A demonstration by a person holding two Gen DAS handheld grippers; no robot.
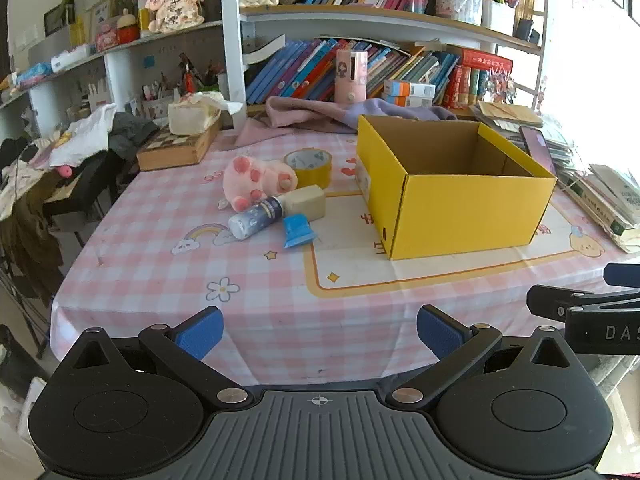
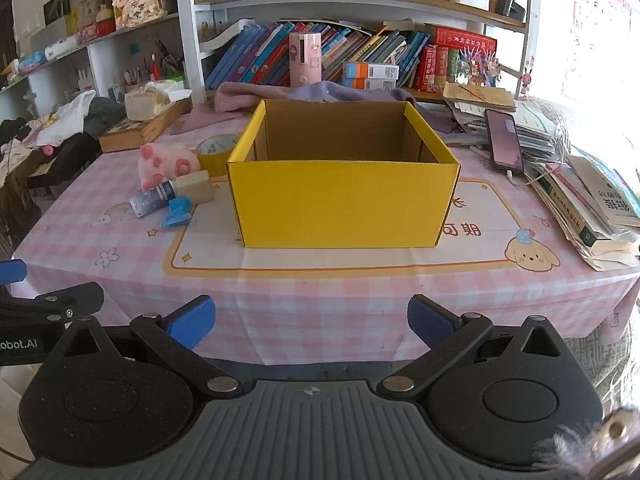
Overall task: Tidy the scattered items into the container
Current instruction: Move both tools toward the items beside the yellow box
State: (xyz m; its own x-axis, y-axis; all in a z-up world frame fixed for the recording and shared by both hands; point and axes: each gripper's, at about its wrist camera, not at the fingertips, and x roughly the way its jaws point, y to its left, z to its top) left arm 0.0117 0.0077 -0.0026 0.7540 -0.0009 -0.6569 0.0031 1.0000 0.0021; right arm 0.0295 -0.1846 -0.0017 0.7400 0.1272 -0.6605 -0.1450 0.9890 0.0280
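Note:
An open yellow cardboard box (image 1: 460,200) (image 2: 340,204) stands on the pink checked tablecloth, and its inside looks empty. Left of it lie a pink plush paw (image 1: 256,178) (image 2: 164,164), a yellow tape roll (image 1: 309,166) (image 2: 216,151), a beige block (image 1: 306,201) (image 2: 195,187), a dark blue starry tube (image 1: 256,216) (image 2: 152,200) and a blue packet (image 1: 297,231) (image 2: 176,211). My left gripper (image 1: 320,334) is open and empty before the table's front edge. My right gripper (image 2: 310,322) is open and empty, facing the box.
A phone (image 2: 504,140) and stacked books (image 2: 592,208) lie at the table's right. A wooden box with tissues (image 1: 180,144), cloth (image 1: 320,114) and a pink cylinder (image 1: 351,76) are at the back. Bookshelves stand behind. A cluttered chair (image 1: 60,176) is at the left.

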